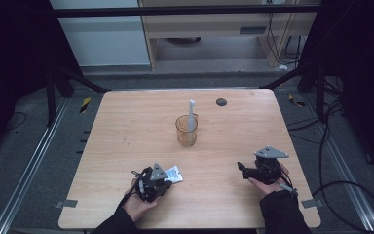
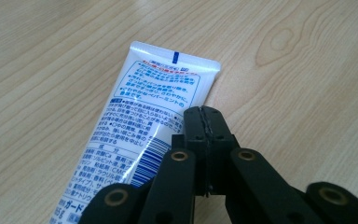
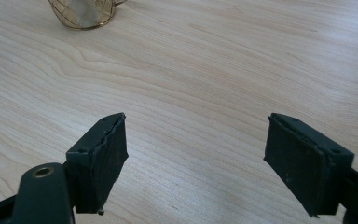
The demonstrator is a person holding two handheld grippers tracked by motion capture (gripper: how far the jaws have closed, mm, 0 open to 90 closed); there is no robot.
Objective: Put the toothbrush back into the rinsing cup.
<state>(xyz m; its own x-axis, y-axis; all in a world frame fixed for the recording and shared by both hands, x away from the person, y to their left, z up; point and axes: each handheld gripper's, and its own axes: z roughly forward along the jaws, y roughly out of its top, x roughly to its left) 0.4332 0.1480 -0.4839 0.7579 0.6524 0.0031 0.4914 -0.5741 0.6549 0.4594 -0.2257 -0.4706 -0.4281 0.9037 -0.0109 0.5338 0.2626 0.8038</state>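
Toothpaste tube (image 2: 140,126), lower left beside the closed left gripper (image 2: 204,122), was best regripped mid-body; right gripper (image 3: 196,154) was left agape.

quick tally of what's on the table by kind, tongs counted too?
Tube: 1, the white toothpaste tube
Cup: 1, the amber cup
Toothbrush: 1, the white toothbrush standing in that cup
Dark round disc: 1
Tongs: 2, left tongs and right tongs
Total: 6
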